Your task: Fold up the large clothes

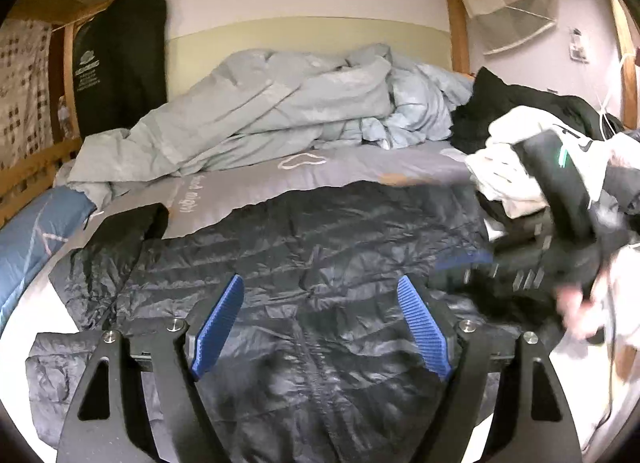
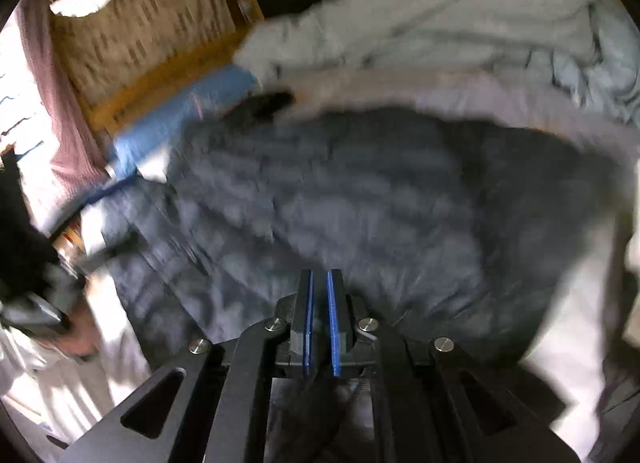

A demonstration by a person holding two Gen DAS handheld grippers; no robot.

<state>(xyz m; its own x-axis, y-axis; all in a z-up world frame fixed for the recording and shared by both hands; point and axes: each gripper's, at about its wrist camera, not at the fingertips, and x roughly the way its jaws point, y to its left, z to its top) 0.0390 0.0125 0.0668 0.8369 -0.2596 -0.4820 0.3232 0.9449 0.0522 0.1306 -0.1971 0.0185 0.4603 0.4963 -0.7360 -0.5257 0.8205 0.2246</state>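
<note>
Under the wide-spread left gripper (image 1: 320,327) lies the jacket (image 1: 320,263), zipper running 6 to 12; right gripper (image 2: 319,319), pads nearly together on nothing visible, blurs at 3.

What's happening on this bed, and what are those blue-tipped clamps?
A person is folding a dark puffer jacket spread flat on the bed, using a handheld gripper in each hand. The left gripper hangs open above the jacket's zipper, gripping nothing. The right gripper has its fingers nearly together; its view is blurred. A rumpled light-blue duvet lies behind.
</note>
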